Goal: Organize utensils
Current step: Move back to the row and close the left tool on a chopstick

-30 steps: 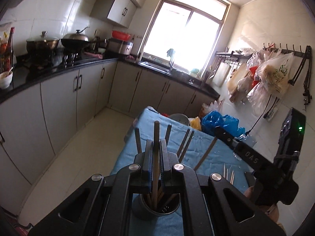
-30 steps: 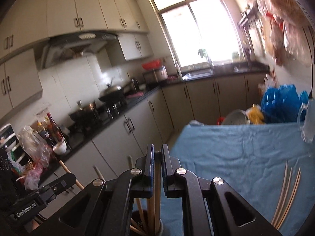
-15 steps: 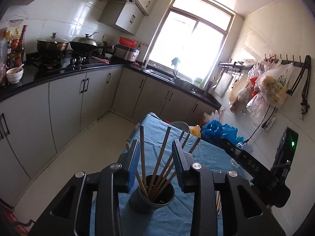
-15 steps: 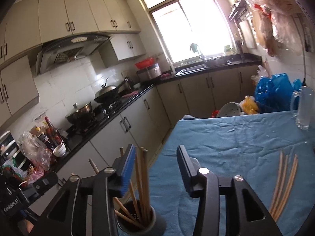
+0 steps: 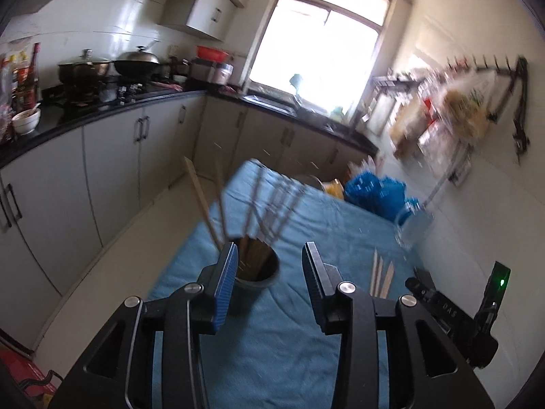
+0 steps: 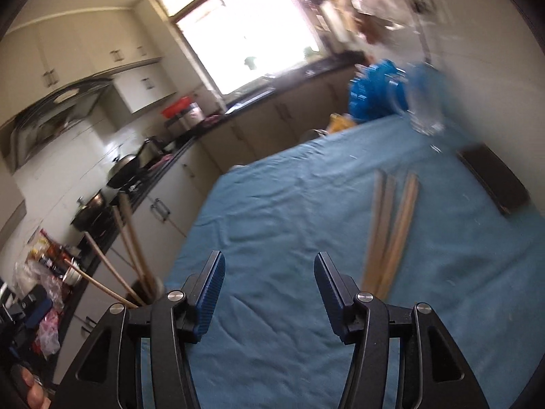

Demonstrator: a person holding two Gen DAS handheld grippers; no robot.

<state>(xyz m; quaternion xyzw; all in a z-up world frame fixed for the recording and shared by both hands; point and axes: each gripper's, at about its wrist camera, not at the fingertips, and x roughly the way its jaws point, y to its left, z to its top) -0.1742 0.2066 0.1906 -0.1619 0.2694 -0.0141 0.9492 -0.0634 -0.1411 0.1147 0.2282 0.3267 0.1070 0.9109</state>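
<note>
On the blue tablecloth [image 5: 272, 358] a dark holder cup [image 5: 259, 274] bristles with chopsticks [image 5: 259, 204], three loose chopsticks [image 6: 391, 225] lie beside it, and both the left gripper [image 5: 269, 262] and right gripper [image 6: 269, 272], jaws just widening, gape empty.

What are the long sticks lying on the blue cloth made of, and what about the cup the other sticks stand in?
The loose chopsticks look like bamboo or wood: pale tan, matte, straight and thin. Blur hides any grain, so I can't be sure. The holder cup looks like dull grey metal or plastic; its smooth rim has no shine to settle it. The cloth is soft, wrinkled fabric.
</note>
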